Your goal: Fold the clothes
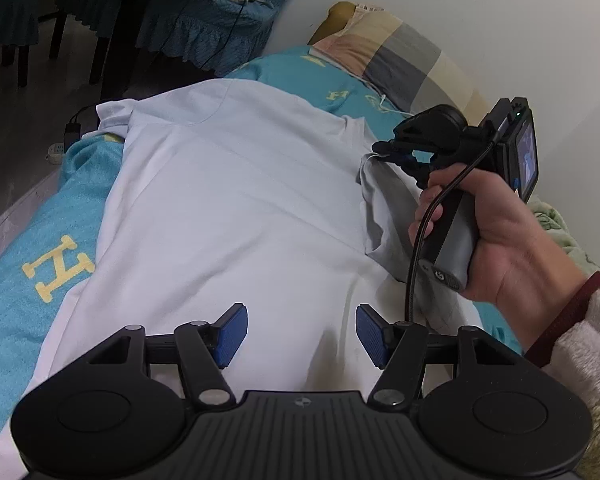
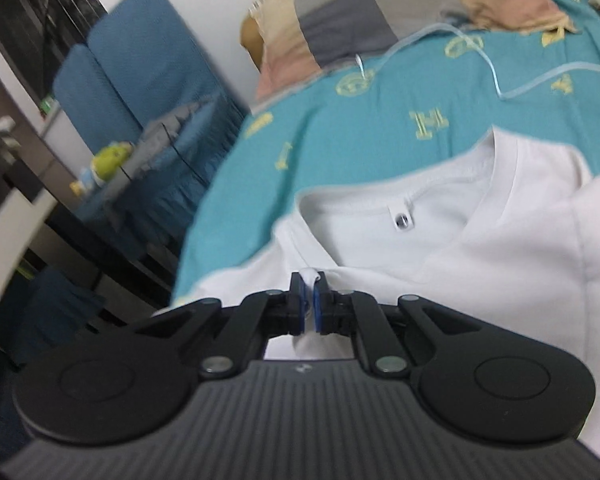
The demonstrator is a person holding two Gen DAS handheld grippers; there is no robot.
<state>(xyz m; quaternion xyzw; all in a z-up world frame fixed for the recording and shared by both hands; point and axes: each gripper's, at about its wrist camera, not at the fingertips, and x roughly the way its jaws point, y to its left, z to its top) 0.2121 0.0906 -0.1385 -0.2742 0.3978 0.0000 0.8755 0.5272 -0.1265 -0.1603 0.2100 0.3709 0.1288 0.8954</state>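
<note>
Currently, the white T-shirt lies spread along the teal bedspread, with its neckline at the far end toward the striped pillow. No completed fold is visible on the body of the garment; it lies flat apart from the raised right side.

Starting at the left: your left gripper hovers over the near part of the shirt. Its blue pads stand apart with bare cloth showing between them, and they grip nothing. Whether the pads touch the fabric below cannot be told from this view.

Moving to the right: your right hand holds the right gripper at the right side of the shirt. Its pads are pressed together on a small tuft of white fabric, visible between them in the right wrist view. In the left wrist view, the cloth at that side is lifted off the bed and hangs in a drooping fold below the gripper. The collar with its small tag lies just beyond the pinch.

Assessment: the task is at an early stage. The right side has been picked up, probably for a first inward fold, but it is not yet laid across the body. The left side, and any fold along the length, remain to be done.
</note>
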